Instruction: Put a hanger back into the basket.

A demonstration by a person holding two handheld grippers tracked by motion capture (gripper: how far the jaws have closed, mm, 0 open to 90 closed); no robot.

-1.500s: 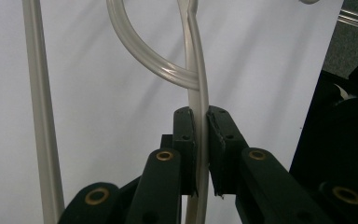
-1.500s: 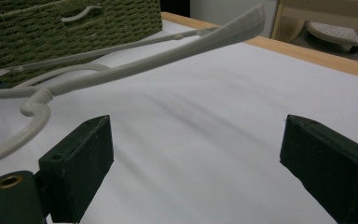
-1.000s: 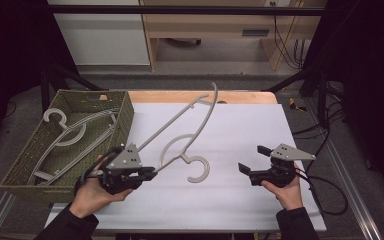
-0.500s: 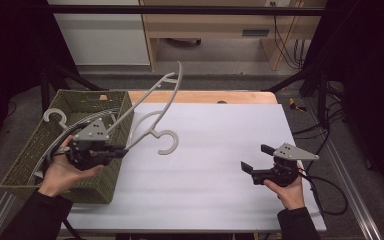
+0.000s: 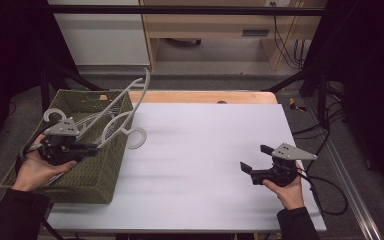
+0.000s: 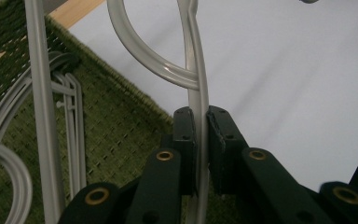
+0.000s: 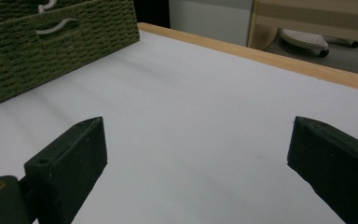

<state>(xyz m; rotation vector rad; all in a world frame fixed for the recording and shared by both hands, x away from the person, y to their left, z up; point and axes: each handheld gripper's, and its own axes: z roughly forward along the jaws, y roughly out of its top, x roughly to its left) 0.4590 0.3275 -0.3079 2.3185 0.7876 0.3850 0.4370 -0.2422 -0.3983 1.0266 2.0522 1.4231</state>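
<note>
Left hand-held gripper (image 5: 87,148) pinching a pale hanger (image 5: 125,107) over the green basket (image 5: 87,175), right hand-held gripper (image 5: 252,160) spread wide above the white table (image 5: 205,150).

Desk (image 5: 200,150): big white top, wood strip along far edge. Green woven basket (image 5: 95,175) sits on left side, hanging a bit over left edge (pale hangers (image 5: 87,120) lie inside it). Rest of white top bare.

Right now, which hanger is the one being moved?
Start at the green woven basket on the table's left edge. Other pale hangers lie flat inside; the pale grey plastic hanger in question stands tilted above its rim, clamped in the left gripper.
</note>
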